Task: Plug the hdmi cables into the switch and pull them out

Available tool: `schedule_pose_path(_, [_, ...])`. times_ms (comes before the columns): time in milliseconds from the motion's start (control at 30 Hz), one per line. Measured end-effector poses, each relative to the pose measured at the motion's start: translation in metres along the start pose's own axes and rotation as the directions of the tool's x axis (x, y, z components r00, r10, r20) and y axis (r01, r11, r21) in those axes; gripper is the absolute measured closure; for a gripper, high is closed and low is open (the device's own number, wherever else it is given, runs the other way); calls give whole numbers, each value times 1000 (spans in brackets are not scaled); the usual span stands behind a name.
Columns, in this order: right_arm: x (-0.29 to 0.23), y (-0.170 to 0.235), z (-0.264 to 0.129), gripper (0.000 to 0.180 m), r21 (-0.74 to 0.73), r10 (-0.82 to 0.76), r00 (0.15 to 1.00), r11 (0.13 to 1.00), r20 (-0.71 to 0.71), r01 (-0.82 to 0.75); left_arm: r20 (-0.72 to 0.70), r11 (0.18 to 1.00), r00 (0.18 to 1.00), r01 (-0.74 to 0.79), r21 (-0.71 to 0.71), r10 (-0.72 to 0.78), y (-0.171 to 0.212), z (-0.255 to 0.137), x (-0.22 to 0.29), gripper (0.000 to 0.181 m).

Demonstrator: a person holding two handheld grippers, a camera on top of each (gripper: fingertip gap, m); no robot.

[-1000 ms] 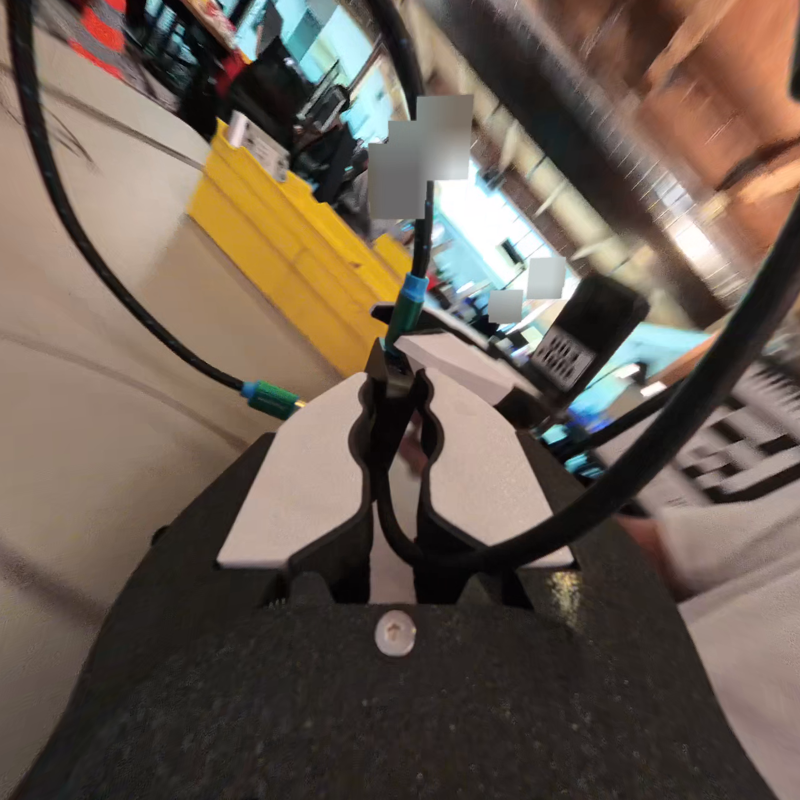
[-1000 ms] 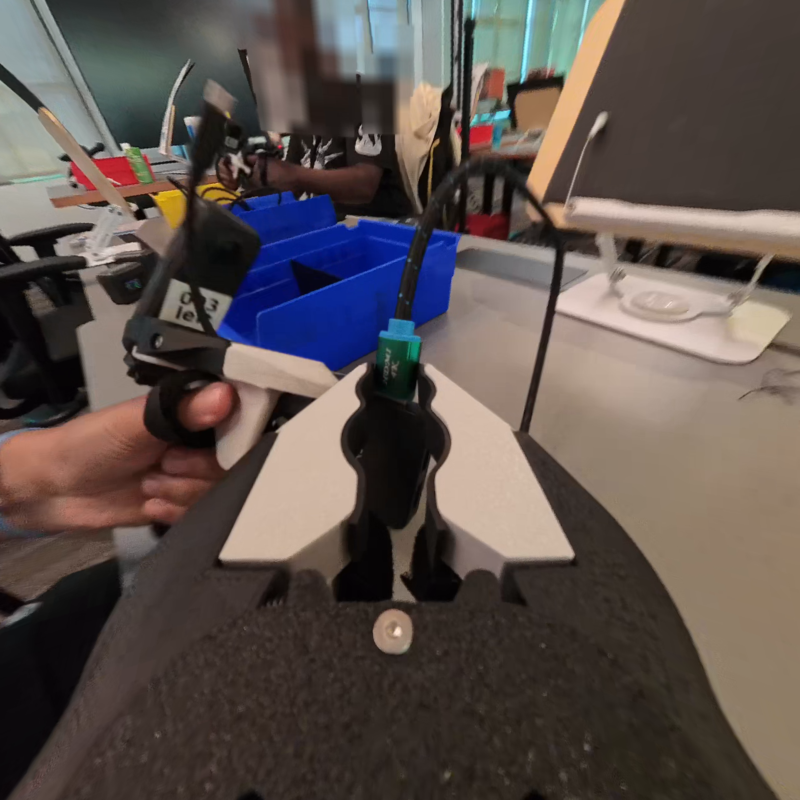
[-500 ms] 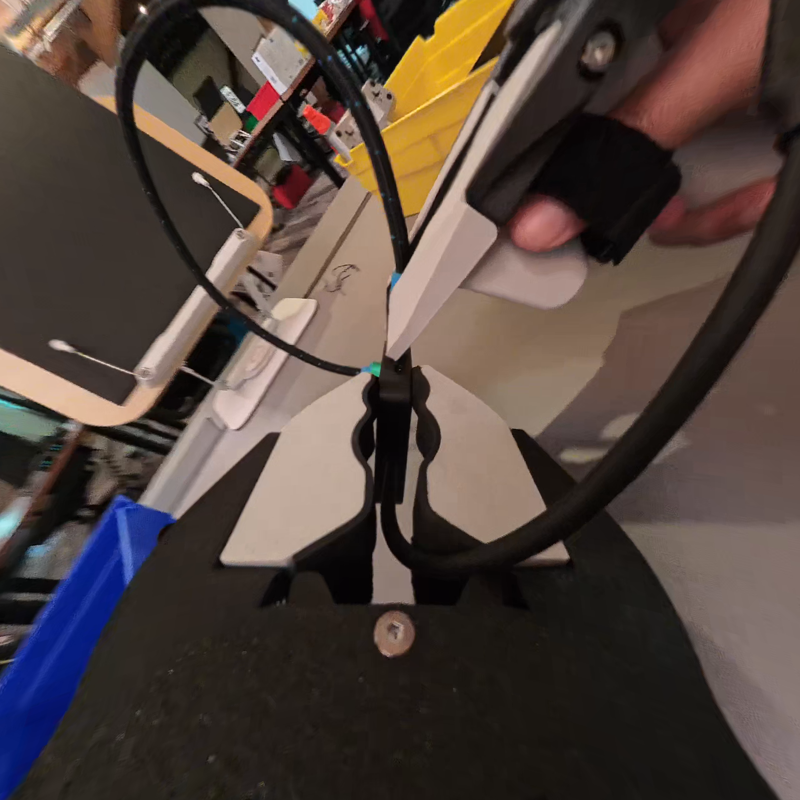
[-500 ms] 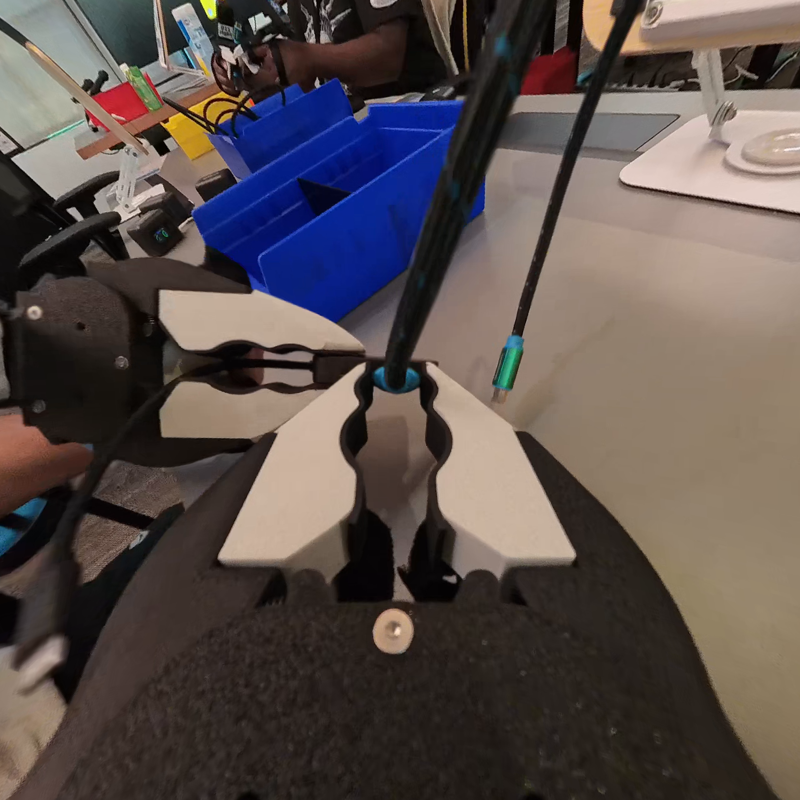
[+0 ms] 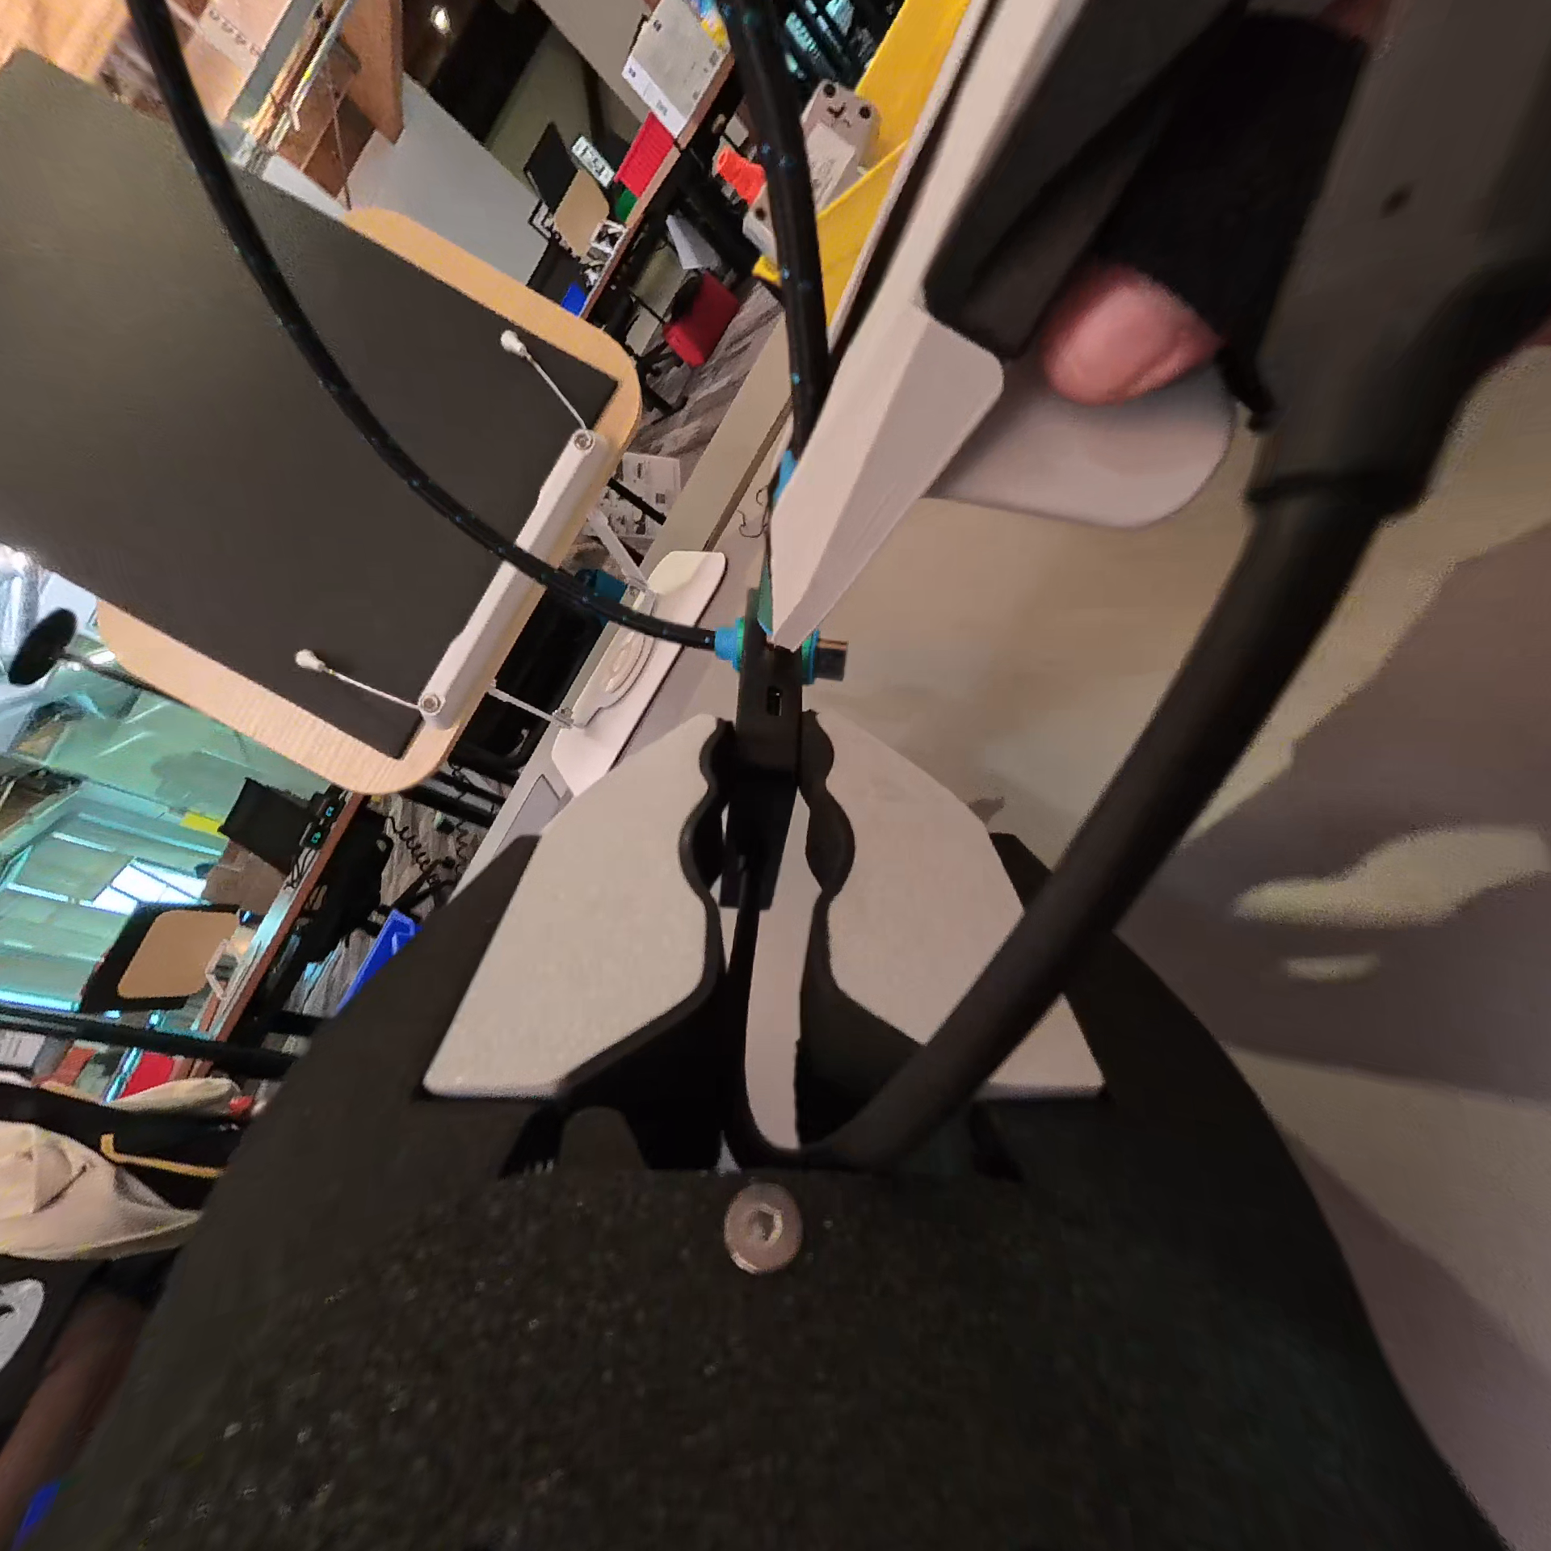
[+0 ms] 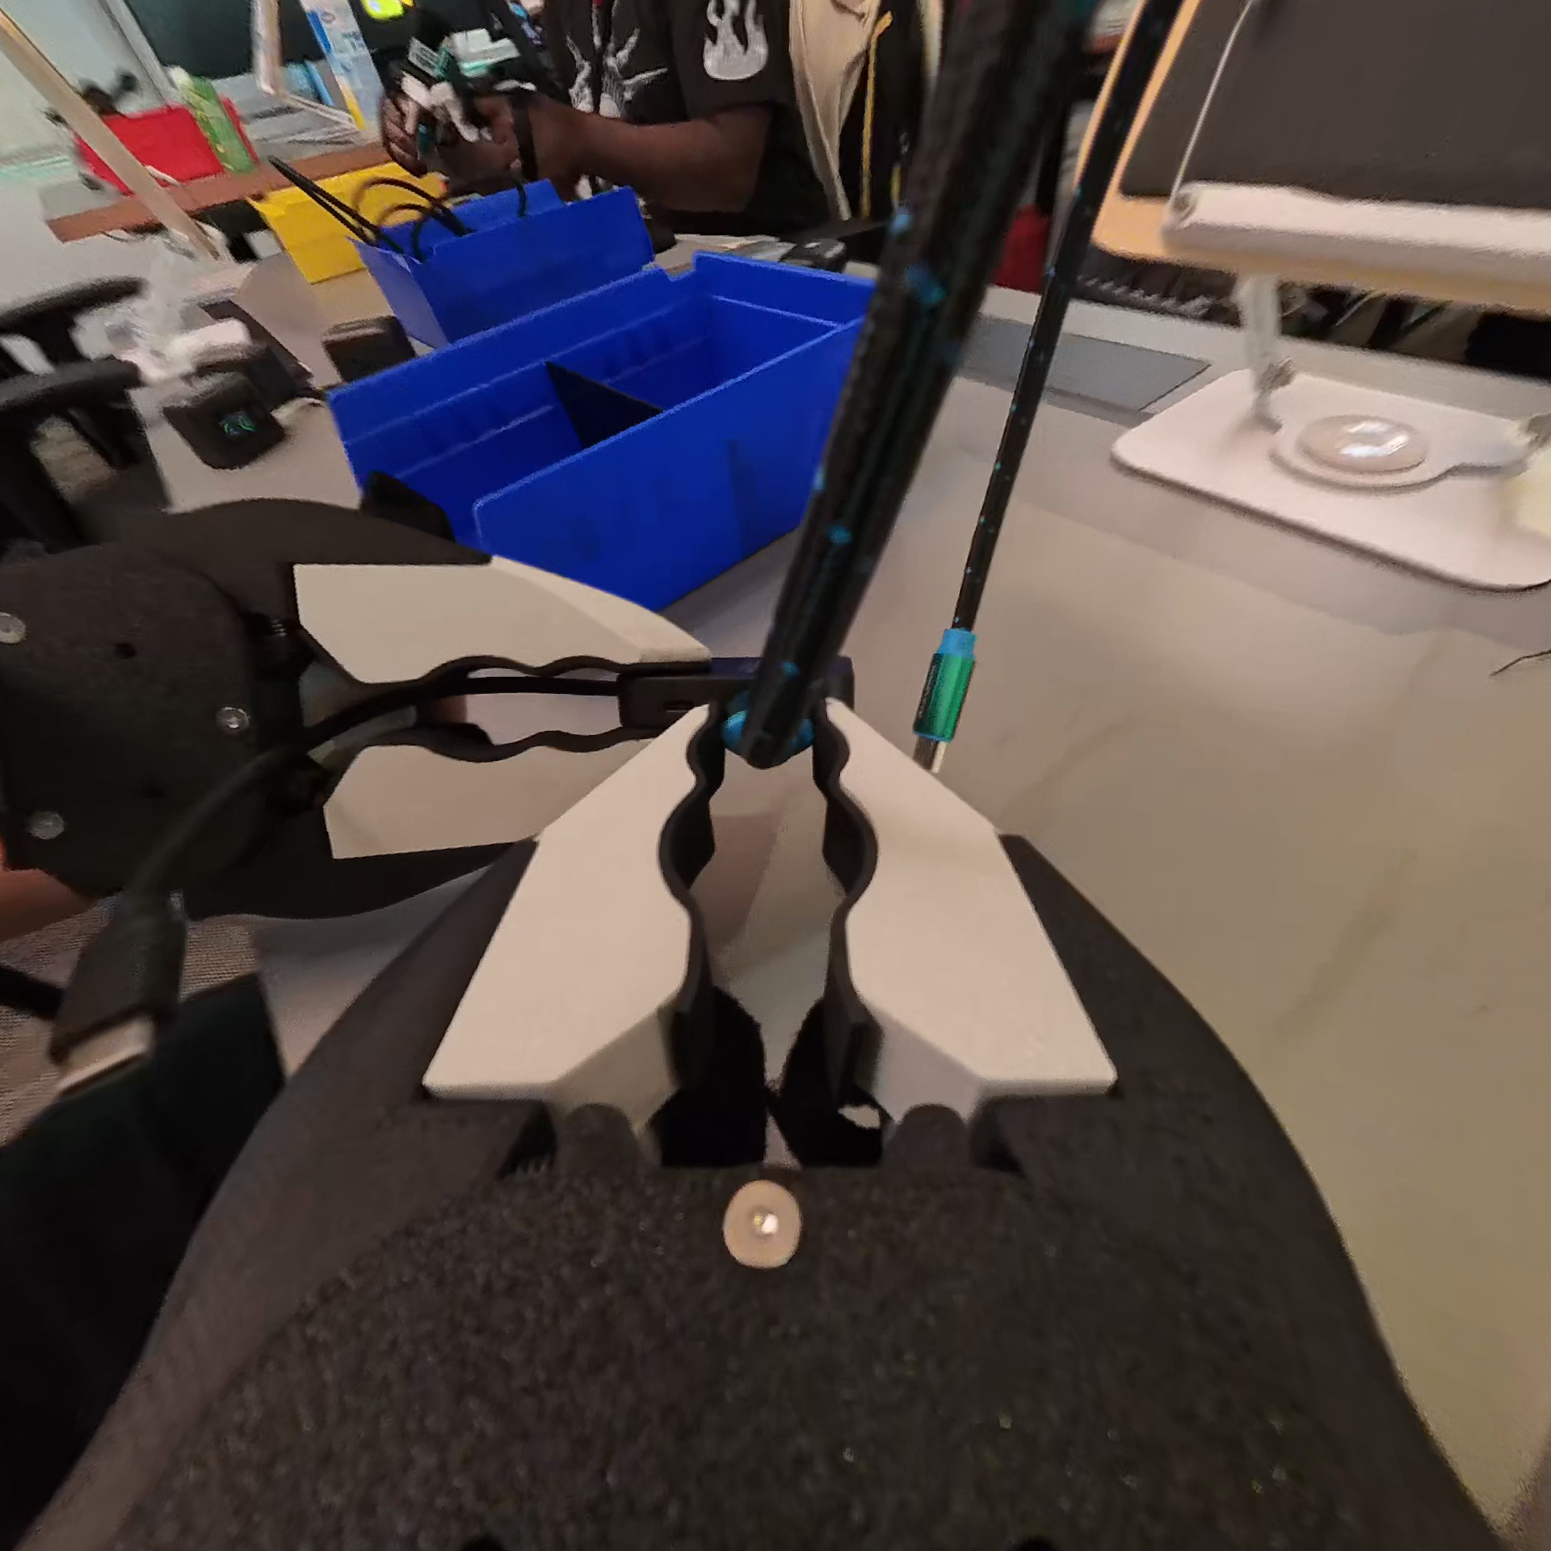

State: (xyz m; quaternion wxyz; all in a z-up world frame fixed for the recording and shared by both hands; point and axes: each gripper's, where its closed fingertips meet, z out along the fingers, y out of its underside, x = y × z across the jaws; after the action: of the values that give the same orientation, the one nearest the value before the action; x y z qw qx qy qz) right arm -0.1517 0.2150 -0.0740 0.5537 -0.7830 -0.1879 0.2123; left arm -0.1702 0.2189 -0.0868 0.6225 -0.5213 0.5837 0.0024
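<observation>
Left claw (image 5: 759,755) clamps switch (image 5: 768,705); right claw (image 6: 768,738) pinches cable plug (image 6: 759,730). Blue bin (image 6: 621,512): only black divider (image 6: 600,411) seen inside.

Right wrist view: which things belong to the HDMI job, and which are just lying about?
Job: switch, left gripper, right gripper, held HDMI plug, loose green plug.
Lying about: blue bins, yellow bin, white stand base.

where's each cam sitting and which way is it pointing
Left wrist view: on the left gripper, tilted, facing the grey table; it clamps the small black switch; a fingertip shows.
Right wrist view: on the right gripper, facing the blue plastic bin; it pinches a braided black cable's plug.
Shared: switch, both grippers, the dangling green-tipped plug.
</observation>
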Motion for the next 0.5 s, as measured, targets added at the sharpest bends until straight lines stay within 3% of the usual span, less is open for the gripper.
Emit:
schedule_pose_path(133, [1,-8,-3,159,7,-165,976,986,-139,168,29,999,999,40,-21,-39,0,3,-4,165])
schedule_pose_path(233, [1,-4,-3,159,16,-108,990,994,-90,110,-12,999,999,35,14,-35,-2,1,1,166])
schedule_pose_path(333, [-1,-3,-1,159,37,-86,995,995,-54,88,-115,962,958,270,47,-264,-4,-2,4,165])
schedule_pose_path(400, [3,-3,-1,159,43,-104,992,993,-71,107,-223,847,832,530,47,-508,-8,-6,2,155])
schedule_pose_path(500, [11,-4,-4,159,57,-109,990,992,-93,115,-331,600,554,798,-48,-764,-5,-3,2,127])
